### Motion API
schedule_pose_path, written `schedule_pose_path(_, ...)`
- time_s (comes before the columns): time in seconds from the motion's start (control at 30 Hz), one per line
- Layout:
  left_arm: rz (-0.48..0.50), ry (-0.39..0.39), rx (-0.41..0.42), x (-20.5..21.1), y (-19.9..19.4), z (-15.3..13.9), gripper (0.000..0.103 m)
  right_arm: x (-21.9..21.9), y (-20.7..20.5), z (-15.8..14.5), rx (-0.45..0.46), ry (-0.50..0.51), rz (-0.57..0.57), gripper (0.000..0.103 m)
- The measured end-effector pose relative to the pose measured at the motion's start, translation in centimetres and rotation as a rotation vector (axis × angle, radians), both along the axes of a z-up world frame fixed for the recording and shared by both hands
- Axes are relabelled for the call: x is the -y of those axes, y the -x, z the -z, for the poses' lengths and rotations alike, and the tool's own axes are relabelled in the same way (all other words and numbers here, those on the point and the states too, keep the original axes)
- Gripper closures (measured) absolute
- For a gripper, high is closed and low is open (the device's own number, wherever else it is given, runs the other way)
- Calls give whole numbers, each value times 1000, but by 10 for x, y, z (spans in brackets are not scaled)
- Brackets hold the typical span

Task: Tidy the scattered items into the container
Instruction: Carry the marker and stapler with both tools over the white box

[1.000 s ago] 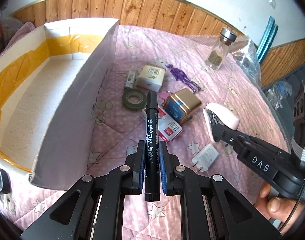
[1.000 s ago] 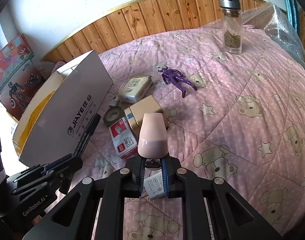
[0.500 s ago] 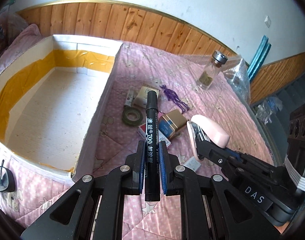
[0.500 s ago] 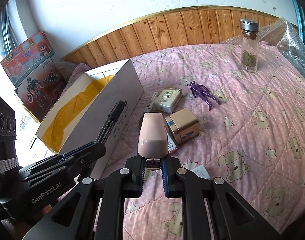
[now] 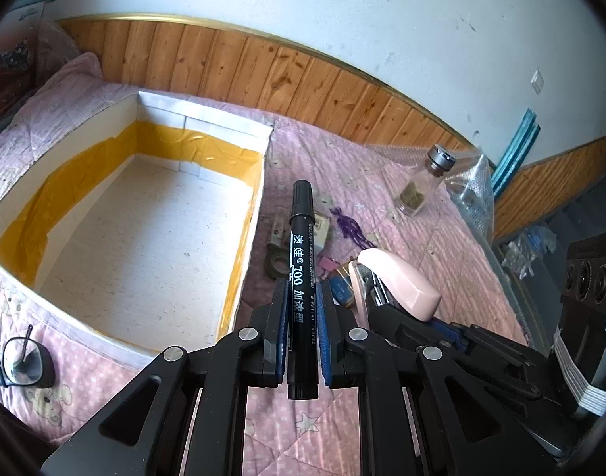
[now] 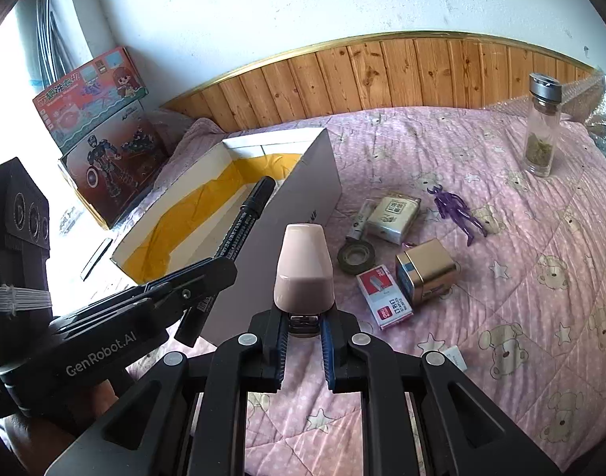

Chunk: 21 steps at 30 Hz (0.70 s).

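My left gripper is shut on a black marker pen that sticks up and forward, beside the near right corner of the open white cardboard box with yellow tape inside. My right gripper is shut on a pink stapler, held above the quilt to the right of the box. Both show in each other's views: the stapler at right, the marker over the box wall. On the quilt lie a tape roll, a gold tin, a red staple box, a white pack and a purple figure.
A glass jar stands at the far right of the pink quilt, near bubble wrap. Glasses lie left of the box's near end. Toy boxes lean at the wall behind the box. A white charger lies near my right gripper.
Both grippers have risen and drawn back with their loads, tilting slightly; the box interior now shows fully in the left wrist view and the scattered items look farther away.
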<state>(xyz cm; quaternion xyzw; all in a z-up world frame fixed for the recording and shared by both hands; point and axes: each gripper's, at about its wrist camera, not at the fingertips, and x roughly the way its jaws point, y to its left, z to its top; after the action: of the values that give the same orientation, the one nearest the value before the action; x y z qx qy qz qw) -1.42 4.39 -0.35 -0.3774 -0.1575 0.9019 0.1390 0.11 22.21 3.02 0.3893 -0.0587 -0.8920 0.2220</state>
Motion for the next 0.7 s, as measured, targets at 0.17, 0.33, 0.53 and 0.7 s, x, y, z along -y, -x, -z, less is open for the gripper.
schedule_pose_path(0.17,-27,-9,-13,15,4,-7,90,15,6,-8,-11,-7,-31,87)
schedule_pose_path(0.33,-63,-20,-12,30,10,-10,90,29,14,-14,-16,-11,-59,87)
schedule_pose_path(0.53,-87,-27,-6,43,19,-13,90,48,26,-21,-20,-20,-98,87)
schedule_pose_path(0.7,-104,-31,1,57,29,-15,90,61,38,-26,-20,-18,-123,87)
